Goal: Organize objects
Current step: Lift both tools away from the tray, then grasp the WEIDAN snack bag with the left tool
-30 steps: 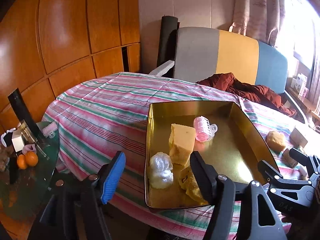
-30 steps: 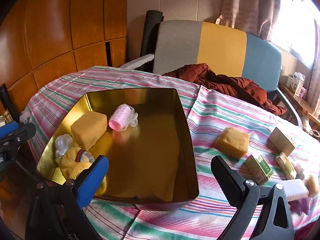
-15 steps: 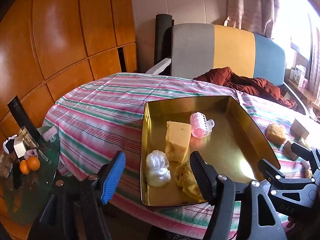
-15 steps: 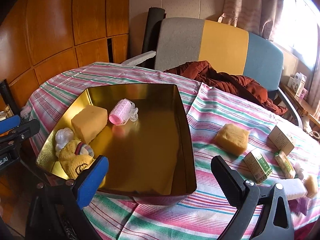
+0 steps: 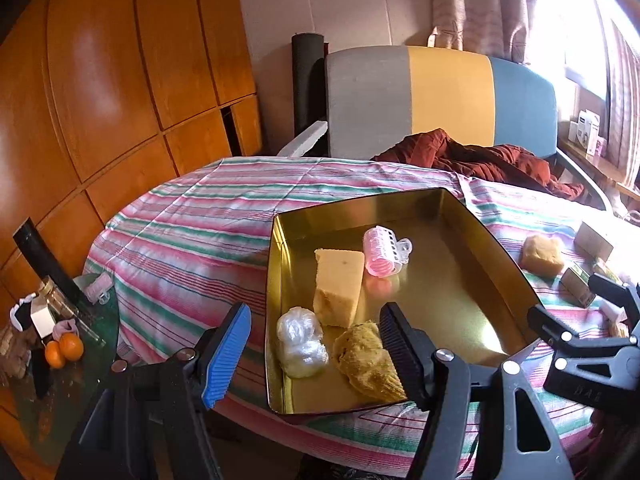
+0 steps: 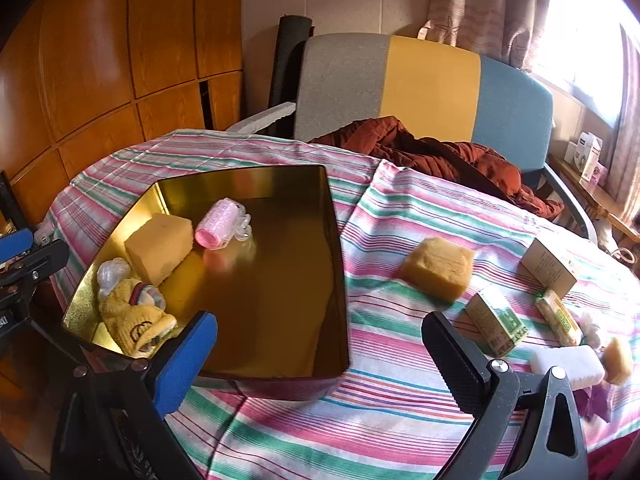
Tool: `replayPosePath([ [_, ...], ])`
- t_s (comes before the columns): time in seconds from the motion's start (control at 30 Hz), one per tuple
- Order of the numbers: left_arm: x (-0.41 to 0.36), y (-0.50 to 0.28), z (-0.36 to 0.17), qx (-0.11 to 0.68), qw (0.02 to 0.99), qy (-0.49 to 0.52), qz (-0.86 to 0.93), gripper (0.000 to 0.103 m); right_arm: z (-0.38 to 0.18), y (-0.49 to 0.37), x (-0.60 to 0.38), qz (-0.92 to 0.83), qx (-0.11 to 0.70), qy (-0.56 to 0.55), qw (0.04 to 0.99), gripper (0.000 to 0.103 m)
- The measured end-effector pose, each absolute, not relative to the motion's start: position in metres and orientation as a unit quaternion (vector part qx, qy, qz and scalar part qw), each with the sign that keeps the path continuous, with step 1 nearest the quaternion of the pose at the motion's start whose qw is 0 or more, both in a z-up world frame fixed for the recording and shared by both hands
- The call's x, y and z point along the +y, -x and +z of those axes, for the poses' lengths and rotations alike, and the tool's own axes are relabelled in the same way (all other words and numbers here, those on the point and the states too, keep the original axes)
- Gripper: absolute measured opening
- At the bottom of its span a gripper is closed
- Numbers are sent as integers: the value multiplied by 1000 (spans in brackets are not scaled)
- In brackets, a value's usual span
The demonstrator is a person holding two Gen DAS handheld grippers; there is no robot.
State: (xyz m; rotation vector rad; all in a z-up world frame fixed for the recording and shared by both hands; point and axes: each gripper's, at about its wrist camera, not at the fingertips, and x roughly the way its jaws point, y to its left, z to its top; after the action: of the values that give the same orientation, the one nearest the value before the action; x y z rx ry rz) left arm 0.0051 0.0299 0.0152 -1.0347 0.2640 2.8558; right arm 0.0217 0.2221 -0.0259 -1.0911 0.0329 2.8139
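A gold metal tray point(image 5: 472, 216) point(image 6: 338, 264) sits on the striped tablecloth. It holds a yellow sponge point(image 5: 338, 286) point(image 6: 158, 246), a pink hair roller point(image 5: 382, 252) point(image 6: 220, 222), a clear plastic ball point(image 5: 300, 342) point(image 6: 110, 274) and a small yellow knit hat point(image 5: 366, 360) point(image 6: 134, 322). Another sponge point(image 6: 438, 268) point(image 5: 542, 254) lies on the cloth right of the tray, with small boxes point(image 6: 496, 326) beyond it. My left gripper point(image 5: 314, 354) is open and empty over the tray's near left corner. My right gripper point(image 6: 320, 356) is open and empty over the tray's near right edge.
A chair with a red jacket point(image 6: 432, 156) stands behind the table. A low glass side table point(image 5: 52, 360) with oranges and bottles is at the left. A white block point(image 6: 566, 366) and a small sponge piece point(image 6: 618, 360) lie at the right, near the table edge.
Both grippers have drawn back and risen a little, so the tray and table look slightly farther away. Both stay open and empty. Nothing on the table has moved.
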Motion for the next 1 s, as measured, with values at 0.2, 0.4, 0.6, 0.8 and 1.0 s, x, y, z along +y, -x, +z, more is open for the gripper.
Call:
replayPosePath([
  [0.2, 41, -8, 18, 101, 59, 335, 935, 68, -25, -29, 248, 929, 23, 360, 89, 103],
  [0.4, 56, -10, 23, 116, 78, 326, 935, 71, -21, -38, 285, 923, 25, 360, 133, 103],
  [0.6, 81, -13, 33, 124, 135, 308, 933, 78, -6, -57, 351, 914, 49, 352, 195, 103],
  [0.8, 122, -17, 37, 150, 205, 311, 916, 81, 8, -89, 428, 895, 77, 335, 285, 103],
  [1.0, 187, -27, 35, 184, 311, 325, 874, 81, 6, -123, 495, 867, 157, 313, 355, 103],
])
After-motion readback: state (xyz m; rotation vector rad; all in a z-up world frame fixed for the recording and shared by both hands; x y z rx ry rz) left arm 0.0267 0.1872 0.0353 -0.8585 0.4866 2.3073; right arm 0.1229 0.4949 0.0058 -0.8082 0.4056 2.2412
